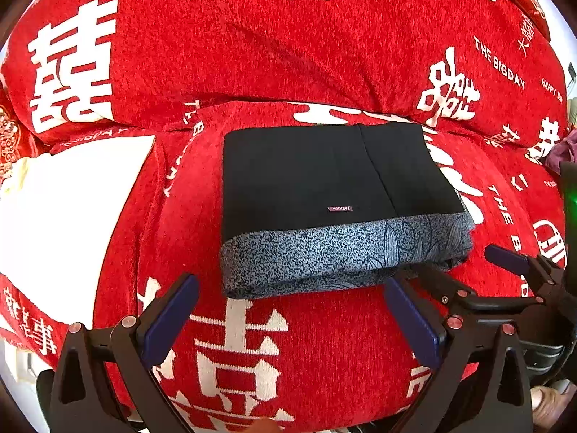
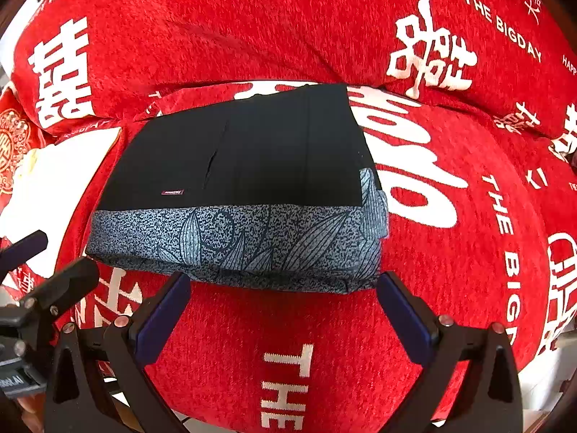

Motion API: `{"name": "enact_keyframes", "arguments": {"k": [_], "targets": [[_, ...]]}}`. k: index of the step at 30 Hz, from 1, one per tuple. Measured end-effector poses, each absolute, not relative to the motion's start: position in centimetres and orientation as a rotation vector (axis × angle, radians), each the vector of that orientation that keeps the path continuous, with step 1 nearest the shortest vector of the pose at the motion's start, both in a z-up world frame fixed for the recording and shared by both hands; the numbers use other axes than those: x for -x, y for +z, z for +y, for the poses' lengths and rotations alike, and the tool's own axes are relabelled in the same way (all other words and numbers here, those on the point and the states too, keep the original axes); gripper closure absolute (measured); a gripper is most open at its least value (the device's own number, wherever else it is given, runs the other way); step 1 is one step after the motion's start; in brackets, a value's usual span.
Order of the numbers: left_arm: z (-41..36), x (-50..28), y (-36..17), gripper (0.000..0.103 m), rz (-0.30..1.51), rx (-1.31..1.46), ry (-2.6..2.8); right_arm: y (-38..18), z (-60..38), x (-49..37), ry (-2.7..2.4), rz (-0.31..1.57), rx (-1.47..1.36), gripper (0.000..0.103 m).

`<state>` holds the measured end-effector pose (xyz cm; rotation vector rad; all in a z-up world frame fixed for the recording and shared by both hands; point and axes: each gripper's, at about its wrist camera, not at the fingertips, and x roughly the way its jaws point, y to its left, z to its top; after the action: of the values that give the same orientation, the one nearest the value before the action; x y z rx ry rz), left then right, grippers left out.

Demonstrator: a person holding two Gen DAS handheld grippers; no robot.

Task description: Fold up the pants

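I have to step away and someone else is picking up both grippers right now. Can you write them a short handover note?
Left gripper: open, holding nothing, just short of the pants' near edge.
Right gripper: open, holding nothing, also at the near edge.
Pants: lying on the red cushion as a compact rectangle, black layer on top, grey leaf-print layer showing along the near side.
Done: the fold looks finished and fairly square.
Left: probably nothing but a check; the right-hand corner shows some print layer sticking out, which could be tidied.
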<state>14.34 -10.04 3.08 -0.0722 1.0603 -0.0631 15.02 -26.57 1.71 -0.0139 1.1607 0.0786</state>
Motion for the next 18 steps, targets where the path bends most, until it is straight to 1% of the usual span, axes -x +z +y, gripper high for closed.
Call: {"name": "enact_keyframes", "arguments": {"k": [18], "targets": [[-10.11, -14.56, 2.48, 0.000, 1.083, 0.084, -0.071, 1.79, -26.86, -15.05, 0.074, 1.162, 0.015, 0.000]]}}
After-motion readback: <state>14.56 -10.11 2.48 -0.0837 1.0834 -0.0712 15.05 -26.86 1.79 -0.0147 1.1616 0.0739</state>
